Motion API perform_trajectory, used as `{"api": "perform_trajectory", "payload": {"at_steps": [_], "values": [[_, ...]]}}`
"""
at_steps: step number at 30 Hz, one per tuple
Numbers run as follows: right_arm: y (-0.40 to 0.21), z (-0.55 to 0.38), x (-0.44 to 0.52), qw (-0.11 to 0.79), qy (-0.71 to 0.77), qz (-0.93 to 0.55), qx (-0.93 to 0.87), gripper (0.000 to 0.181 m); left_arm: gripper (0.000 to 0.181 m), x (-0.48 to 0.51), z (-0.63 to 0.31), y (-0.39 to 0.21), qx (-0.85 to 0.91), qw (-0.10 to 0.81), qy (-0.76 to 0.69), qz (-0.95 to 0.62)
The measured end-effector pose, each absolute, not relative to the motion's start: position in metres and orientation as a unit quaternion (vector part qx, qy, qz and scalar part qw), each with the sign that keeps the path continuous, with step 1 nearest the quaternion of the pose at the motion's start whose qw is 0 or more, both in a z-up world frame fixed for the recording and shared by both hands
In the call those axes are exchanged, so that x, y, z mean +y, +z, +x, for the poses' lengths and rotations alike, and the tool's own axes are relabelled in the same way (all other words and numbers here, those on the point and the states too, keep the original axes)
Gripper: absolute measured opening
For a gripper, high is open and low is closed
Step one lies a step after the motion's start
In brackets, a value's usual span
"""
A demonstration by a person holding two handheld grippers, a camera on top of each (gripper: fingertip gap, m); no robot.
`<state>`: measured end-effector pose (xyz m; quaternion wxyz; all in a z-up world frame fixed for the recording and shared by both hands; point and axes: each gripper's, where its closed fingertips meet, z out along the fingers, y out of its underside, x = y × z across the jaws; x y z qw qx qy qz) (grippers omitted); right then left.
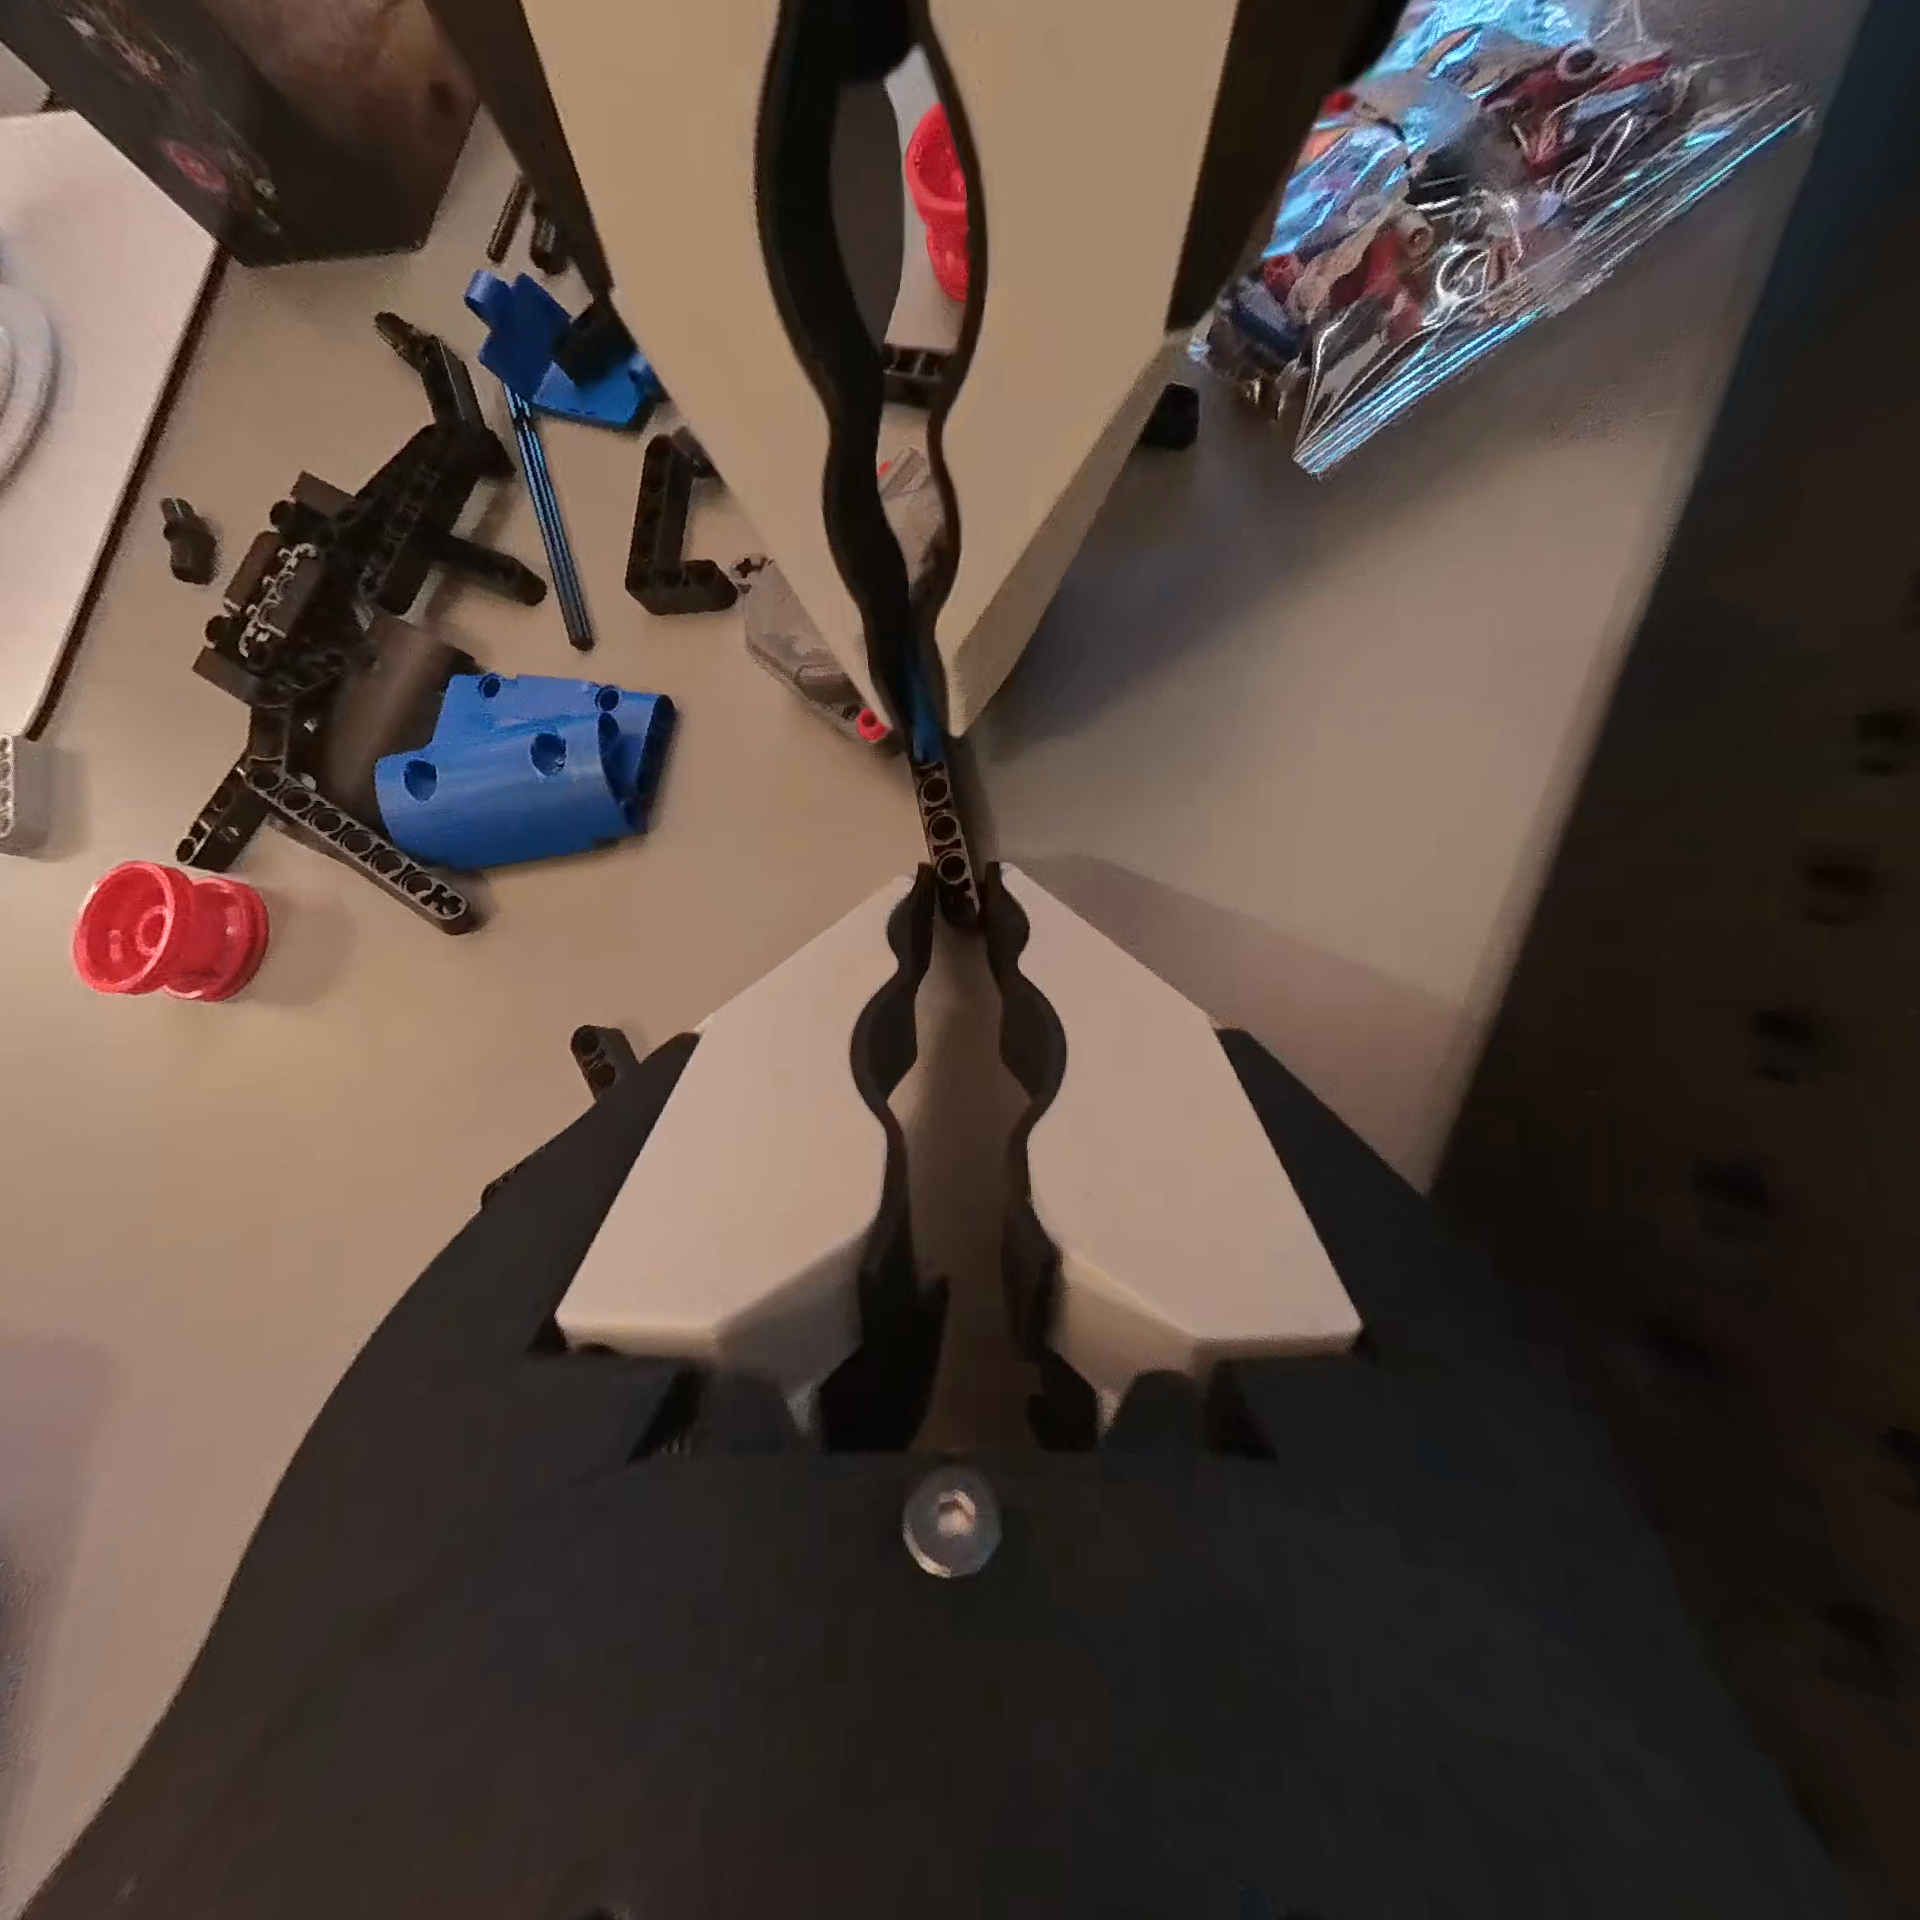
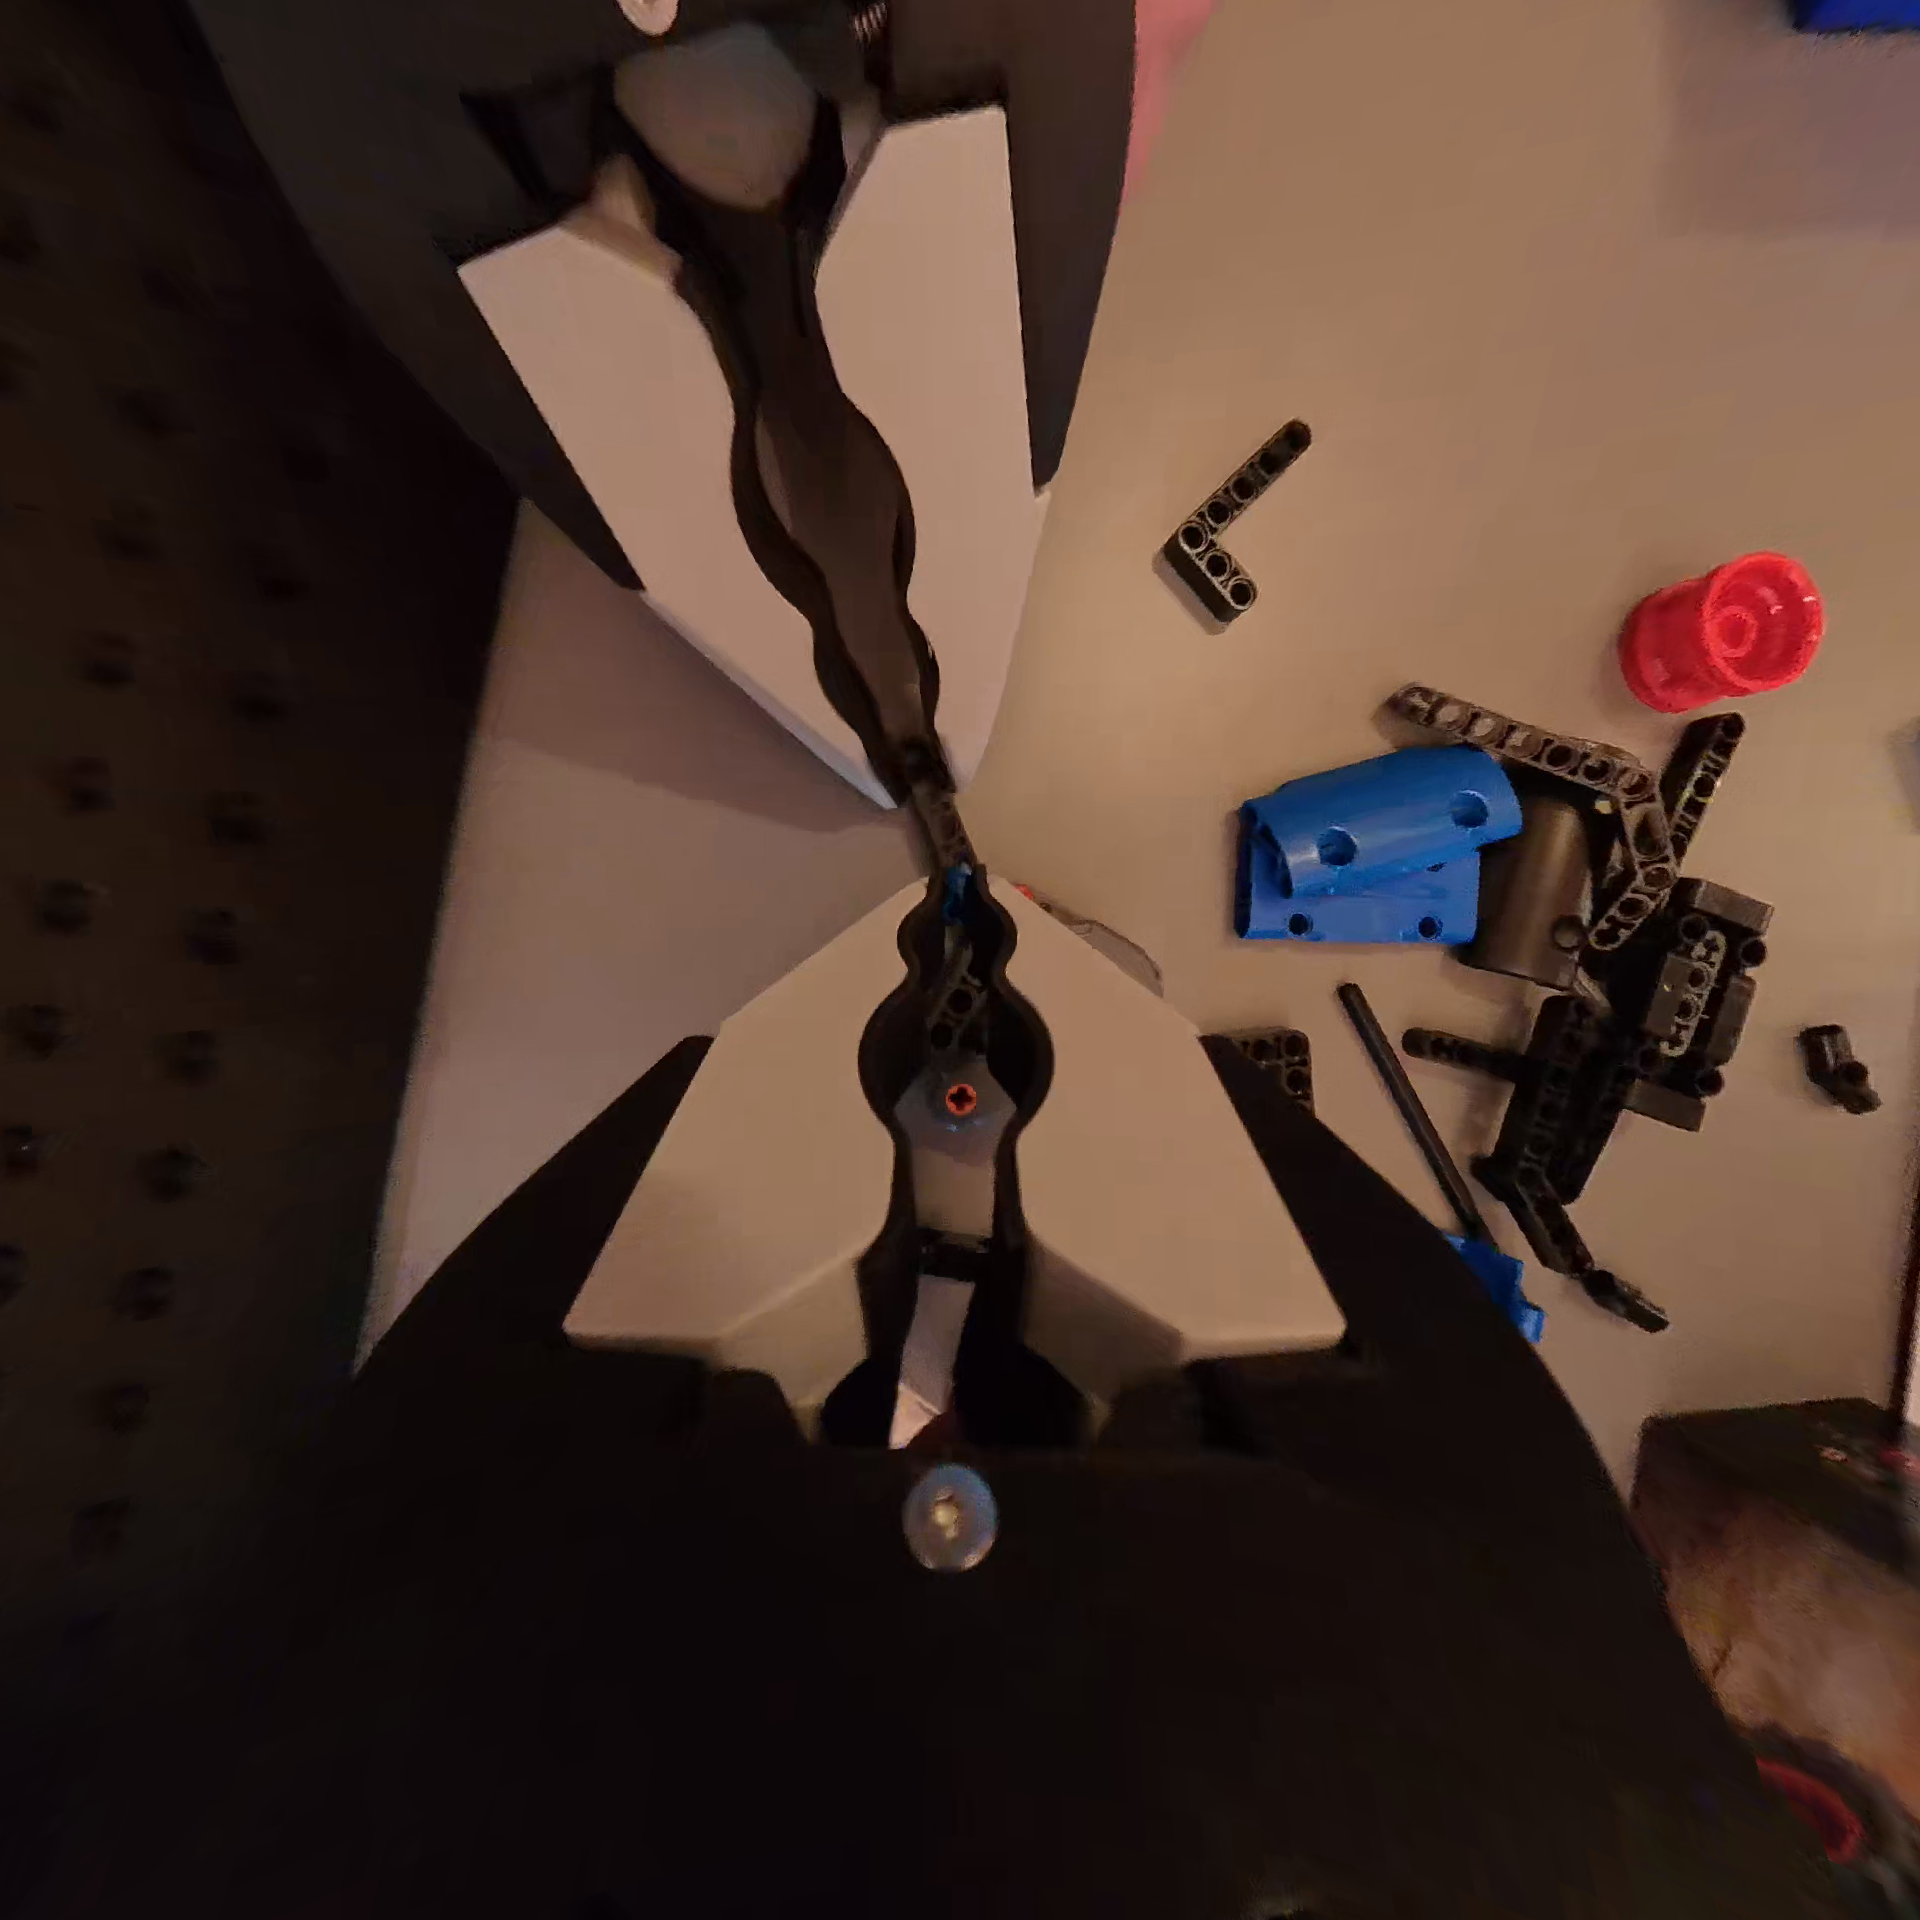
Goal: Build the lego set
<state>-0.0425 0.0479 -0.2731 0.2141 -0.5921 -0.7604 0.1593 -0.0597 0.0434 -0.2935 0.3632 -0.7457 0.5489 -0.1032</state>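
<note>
left tool (image 1: 956,894) clamps black beam (image 1: 948,821) | right tool (image 2: 958,902) grips beam's other end | red wheels: 2 (image 1: 171,930) | blue panels: 2 (image 1: 520,769)

Glossy plastic blue shell (image 1: 525,767), red wheel hub (image 1: 169,931); crinkly clear plastic bag (image 1: 1496,229); matt tabletop (image 1: 1195,665).

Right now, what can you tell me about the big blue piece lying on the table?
The big blue piece is a curved shell of shiny plastic with round pin holes on its top and at one end. It lies on its side on the pale table, beside a black beam assembly that looks joined to it, though I cannot be sure. A red wheel hub sits nearby, apart. Neither tool touches it.
</note>
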Motion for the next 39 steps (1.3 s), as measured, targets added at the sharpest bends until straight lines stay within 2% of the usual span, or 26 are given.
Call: {"api": "perform_trajectory", "payload": {"at_steps": [18, 39], "values": [[-0.286, -0.042, 0.046, 0.128, 0.104, -0.569, -0.805, 0.001, 0.006, 0.040, -0.051, -0.295, 0.546, 0.368, -0.127, -0.742], [-0.287, -0.046, 0.043, 0.059, 0.118, -0.568, -0.813, 0.000, 0.006, 0.039, -0.050, -0.295, 0.516, 0.376, -0.164, -0.752]]}}
